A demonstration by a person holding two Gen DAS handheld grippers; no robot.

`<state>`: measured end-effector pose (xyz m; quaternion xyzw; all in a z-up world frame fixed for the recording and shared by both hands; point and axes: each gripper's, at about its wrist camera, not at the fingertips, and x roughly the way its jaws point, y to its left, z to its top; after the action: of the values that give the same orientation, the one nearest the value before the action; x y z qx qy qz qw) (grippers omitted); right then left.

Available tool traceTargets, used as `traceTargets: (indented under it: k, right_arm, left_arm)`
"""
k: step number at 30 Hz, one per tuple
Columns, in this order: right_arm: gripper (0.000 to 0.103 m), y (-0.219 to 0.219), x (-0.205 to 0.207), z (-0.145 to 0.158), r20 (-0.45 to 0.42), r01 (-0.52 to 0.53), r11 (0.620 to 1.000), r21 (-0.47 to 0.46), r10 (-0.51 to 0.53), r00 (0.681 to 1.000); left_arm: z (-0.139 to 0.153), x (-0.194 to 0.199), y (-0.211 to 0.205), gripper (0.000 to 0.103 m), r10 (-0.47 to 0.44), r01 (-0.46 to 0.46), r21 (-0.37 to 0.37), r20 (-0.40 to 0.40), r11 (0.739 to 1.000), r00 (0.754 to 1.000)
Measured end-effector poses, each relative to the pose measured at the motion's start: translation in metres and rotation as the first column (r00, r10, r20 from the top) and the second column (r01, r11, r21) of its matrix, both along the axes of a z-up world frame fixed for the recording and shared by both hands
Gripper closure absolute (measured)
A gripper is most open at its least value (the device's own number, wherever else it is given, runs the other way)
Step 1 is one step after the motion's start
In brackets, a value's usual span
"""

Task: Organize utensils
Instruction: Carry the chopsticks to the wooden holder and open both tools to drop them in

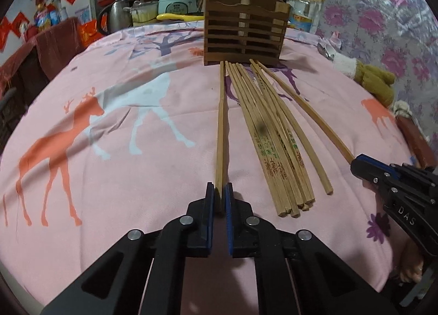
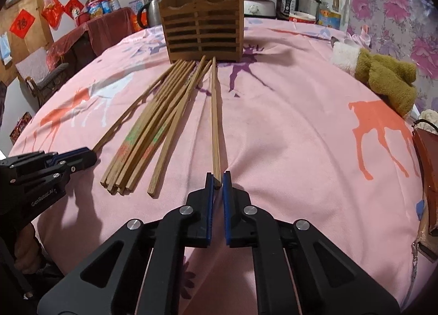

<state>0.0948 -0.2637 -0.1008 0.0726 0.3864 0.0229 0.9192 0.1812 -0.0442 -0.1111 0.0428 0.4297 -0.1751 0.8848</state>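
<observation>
A slatted wooden utensil holder (image 1: 243,33) (image 2: 202,27) stands at the far side of the pink deer-print cloth. Several wooden chopsticks (image 1: 273,145) (image 2: 145,134) lie fanned out in front of it. My left gripper (image 1: 218,189) (image 2: 90,155) is shut on the near end of the leftmost chopstick (image 1: 221,123), which lies apart from the bundle. My right gripper (image 2: 218,178) (image 1: 356,163) is shut on the near end of the rightmost chopstick (image 2: 215,123). Both held chopsticks point toward the holder, their far tips close to its base.
A brown plush toy (image 2: 383,79) (image 1: 375,79) lies at the right of the cloth, with a metal spoon (image 1: 325,51) behind it. A red-brown object (image 2: 427,178) sits at the right edge. A kettle, cookers and a bottle stand behind the holder.
</observation>
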Motion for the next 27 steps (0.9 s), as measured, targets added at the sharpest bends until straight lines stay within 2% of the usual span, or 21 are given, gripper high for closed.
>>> traceTargets:
  k: [7, 17, 23, 27]
  right_arm:
    - [0.096, -0.015, -0.008, 0.029, 0.111, 0.050, 0.998, 0.028, -0.053, 0.992]
    - [0.096, -0.041, 0.001, 0.102, 0.315, 0.081, 0.994, 0.071, -0.100, 0.944]
    - [0.096, -0.047, 0.016, 0.140, 0.395, 0.051, 0.995, 0.091, -0.083, 0.915]
    - [0.096, -0.054, 0.039, 0.165, 0.401, 0.029, 0.995, 0.092, -0.064, 0.914]
  left_arm:
    - [0.030, -0.002, 0.010, 0.095, 0.030, -0.028, -0.025, 0.055, 0.999, 0.998]
    - [0.109, 0.011, 0.011, 0.095, 0.025, -0.011, -0.075, 0.183, 0.997, 0.983]
    - [0.155, 0.042, 0.004, 0.095, -0.002, 0.028, -0.123, 0.207, 0.992, 0.978]
    - [0.180, 0.065, -0.006, 0.096, -0.034, 0.060, -0.124, 0.206, 0.990, 0.978]
